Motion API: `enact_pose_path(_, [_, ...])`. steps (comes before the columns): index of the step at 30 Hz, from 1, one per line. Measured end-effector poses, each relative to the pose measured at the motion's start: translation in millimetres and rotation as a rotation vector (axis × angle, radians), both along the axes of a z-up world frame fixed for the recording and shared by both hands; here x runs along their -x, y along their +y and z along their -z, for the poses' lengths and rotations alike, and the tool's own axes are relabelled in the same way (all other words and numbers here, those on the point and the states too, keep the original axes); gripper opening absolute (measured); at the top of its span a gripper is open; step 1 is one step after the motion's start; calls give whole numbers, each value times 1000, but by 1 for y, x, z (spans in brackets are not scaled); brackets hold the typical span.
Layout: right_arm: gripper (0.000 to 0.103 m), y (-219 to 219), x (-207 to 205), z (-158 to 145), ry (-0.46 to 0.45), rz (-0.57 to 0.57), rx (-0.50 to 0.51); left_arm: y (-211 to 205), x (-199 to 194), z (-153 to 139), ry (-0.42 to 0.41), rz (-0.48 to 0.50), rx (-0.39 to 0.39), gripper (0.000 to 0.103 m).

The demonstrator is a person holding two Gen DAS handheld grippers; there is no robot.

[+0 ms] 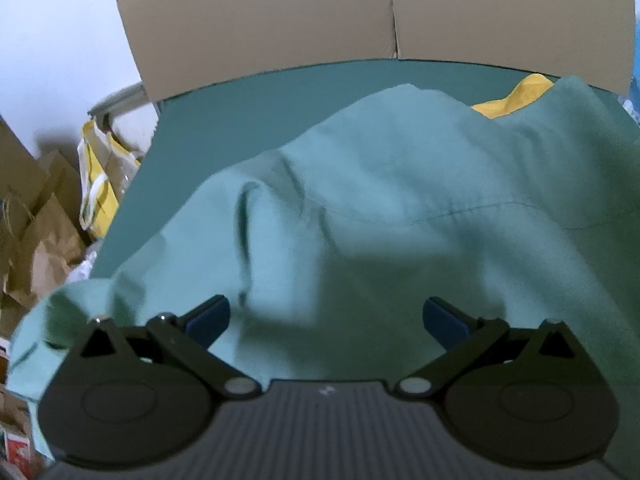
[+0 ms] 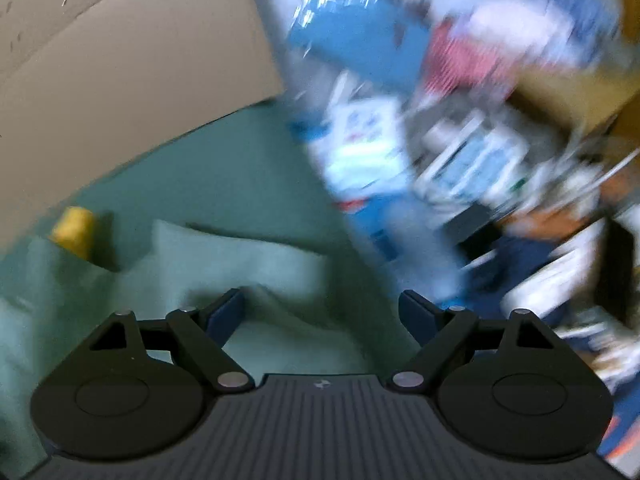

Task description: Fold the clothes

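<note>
A light green garment point(image 1: 400, 200) lies spread and rumpled over the teal table point(image 1: 240, 120). A yellow garment point(image 1: 516, 98) peeks out behind its far right edge. My left gripper point(image 1: 326, 320) is open and empty, hovering just above the green cloth near its front. In the right wrist view, which is motion-blurred, the green garment point(image 2: 224, 264) lies at the lower left with the yellow garment point(image 2: 74, 230) beyond it. My right gripper point(image 2: 322, 316) is open and empty over the cloth's right edge, near the table's side.
Large cardboard boxes point(image 1: 360, 20) stand along the table's far edge. Paper bags point(image 1: 48, 248) and a yellow-white bag point(image 1: 100, 176) sit on the floor to the left. Blurred clutter of packages and boxes point(image 2: 460, 140) lies beyond the table's right side.
</note>
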State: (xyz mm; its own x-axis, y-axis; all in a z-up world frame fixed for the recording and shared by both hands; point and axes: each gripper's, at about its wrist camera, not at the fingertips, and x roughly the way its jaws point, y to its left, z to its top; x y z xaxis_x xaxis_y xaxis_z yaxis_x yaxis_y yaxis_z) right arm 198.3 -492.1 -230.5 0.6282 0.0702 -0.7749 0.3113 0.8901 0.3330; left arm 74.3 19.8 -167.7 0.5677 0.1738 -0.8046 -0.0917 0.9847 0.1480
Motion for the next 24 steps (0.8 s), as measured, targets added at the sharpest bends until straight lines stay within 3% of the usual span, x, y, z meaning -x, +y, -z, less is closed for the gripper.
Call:
enact_pose_path(2, [87,-4,-15,9,-8,-23,-78,-4,-6,5,16,-14,-5,103])
enact_pose_path(3, [87,-1,-22,12,-4,-35,-59,-6,-9,6,20,-21,-15,103])
enact_pose_path(6, [84,12,-31,9,-14,-41,101,-10,-12,8,16,-27,-38,103])
enact_pose_path(9, [84,10,-18,-4,-71,-63,199,-9,-10,10,2,-21,-50,103])
enact_pose_path(12, [87,-12,-1,2,-49,-46,209,-7,-10,15,10,-18,-40,103])
enact_pose_path(16, [86,-22,-3,21,-30,-47,104,-13,-14,22,30,-5,-38,103])
enact_pose_path(19, [80,5,-10,25,-56,-107,91,-14,-17,23,39,3,-31,103])
enact_pose_path(21, [54,28,-13,26,-71,-150,120,-14,-18,23,43,8,-29,103])
enact_pose_path(22, [22,41,-13,24,-73,-170,167,-13,-18,23,43,10,-33,103])
enact_pose_path(23, [13,46,-12,22,-81,-172,181,-13,-18,23,42,12,-37,103])
enact_pose_path(24, [11,47,-12,18,-93,-166,180,-11,-18,23,40,15,-37,102])
